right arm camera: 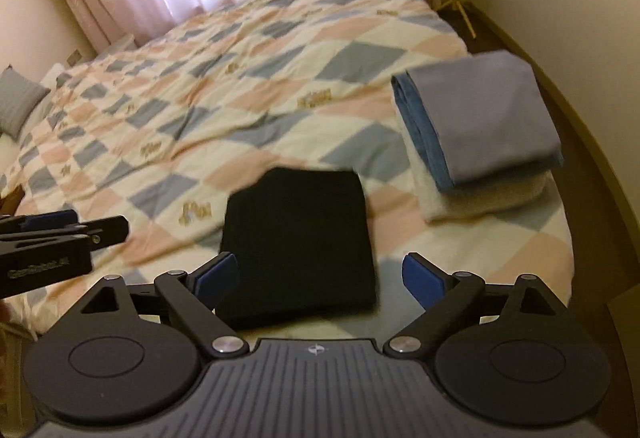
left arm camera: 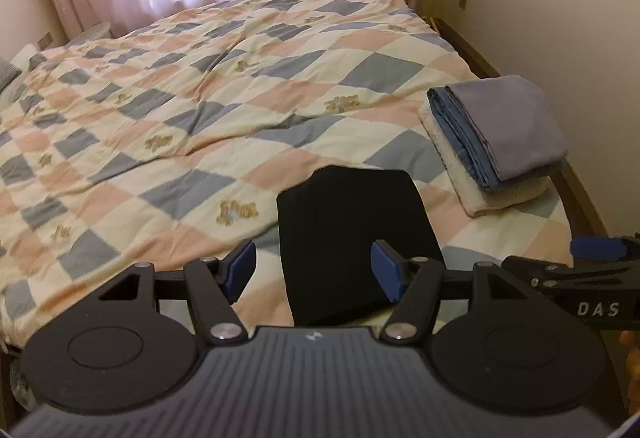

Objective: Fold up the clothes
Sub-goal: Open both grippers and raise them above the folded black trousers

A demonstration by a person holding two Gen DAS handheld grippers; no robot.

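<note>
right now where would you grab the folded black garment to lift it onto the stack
Probably the folded black garment by its two side edges, one gripper each, coming down from above: it lies flat on the checked quilt, so opposite grips should keep the folds together.

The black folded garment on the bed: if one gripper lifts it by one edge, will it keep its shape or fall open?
The black folded garment is soft cloth lying flat on the quilt, so it would probably sag and partly unfold when lifted by one edge. It looks thin and likely light. Pushed, it may drag and wrinkle the quilt rather than slide cleanly.
</note>
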